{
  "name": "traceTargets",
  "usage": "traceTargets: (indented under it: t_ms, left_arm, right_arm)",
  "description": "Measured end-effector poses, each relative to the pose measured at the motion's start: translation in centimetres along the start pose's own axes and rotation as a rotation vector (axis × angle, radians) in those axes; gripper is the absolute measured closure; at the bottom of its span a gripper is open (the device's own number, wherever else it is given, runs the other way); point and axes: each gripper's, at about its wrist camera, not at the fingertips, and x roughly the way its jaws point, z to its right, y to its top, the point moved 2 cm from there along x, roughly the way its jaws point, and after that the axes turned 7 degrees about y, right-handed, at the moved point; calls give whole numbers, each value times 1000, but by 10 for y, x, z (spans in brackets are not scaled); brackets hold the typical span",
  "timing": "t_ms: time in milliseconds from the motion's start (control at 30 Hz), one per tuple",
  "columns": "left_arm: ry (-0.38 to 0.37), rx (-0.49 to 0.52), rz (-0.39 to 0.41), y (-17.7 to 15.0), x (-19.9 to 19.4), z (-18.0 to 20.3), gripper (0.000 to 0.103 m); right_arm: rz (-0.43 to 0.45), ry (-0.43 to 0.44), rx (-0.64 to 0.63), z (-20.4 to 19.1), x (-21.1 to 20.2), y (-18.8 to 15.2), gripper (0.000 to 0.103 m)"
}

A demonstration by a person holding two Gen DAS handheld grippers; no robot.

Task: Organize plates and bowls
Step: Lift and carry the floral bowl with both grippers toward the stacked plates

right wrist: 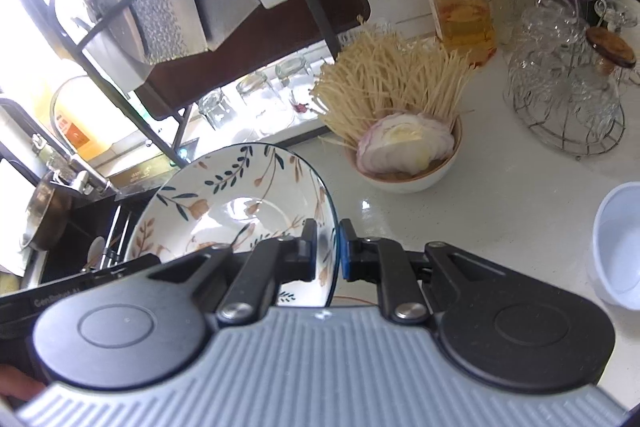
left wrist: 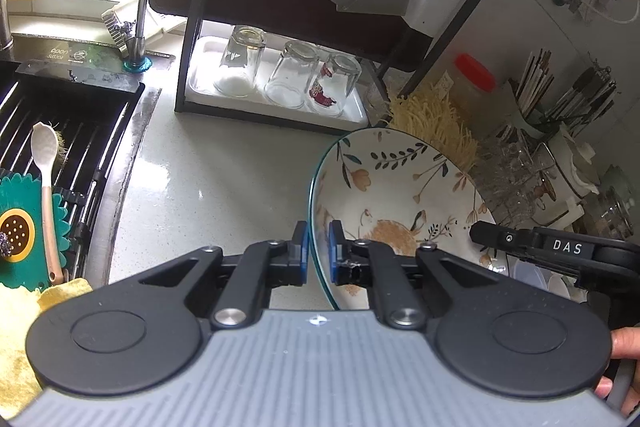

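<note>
Beyond both your grippers the black dish rack (left wrist: pixel 320 7) stands on the pale worktop (left wrist: pixel 224 167). Between them you carry the floral bowl (left wrist: pixel 396 195) above it: your left gripper (left wrist: pixel 318 251) pinches its left rim, your right gripper (right wrist: pixel 328 247) its right rim. Upturned glasses (left wrist: pixel 292 75) sit under the rack.

Left gripper (left wrist: pixel 318 251) clamped on rim of floral plate (left wrist: pixel 400 195), plate tilted above countertop (left wrist: pixel 224 187). Right gripper (left wrist: pixel 486 237) at plate's far edge; grip unclear.
</note>
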Motion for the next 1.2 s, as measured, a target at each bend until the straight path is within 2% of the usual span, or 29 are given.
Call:
traceTargets:
  t_ms: [167,333,867,1033,1200]
  left_arm:
    - [5,0,1,-10,-7,11,91]
    - [16,8,-15,-25,-7,19,91]
    - [56,1,-174,-76,-6,24,90]
    - [53,36,-210,-88,-6,28,90]
    - [52,17,-230,-92,3,27,90]
  right_arm:
    - [10,6,-18,5,-11,-1,89]
    - [-29,-9,-39,14,-16,-8,89]
    - [-169,-34,-61,37,-21,-58,89]
    - [-196,-67,-90,40,-26,-73,89]
    - [-197,-90,-100,43,-24,-76,89]
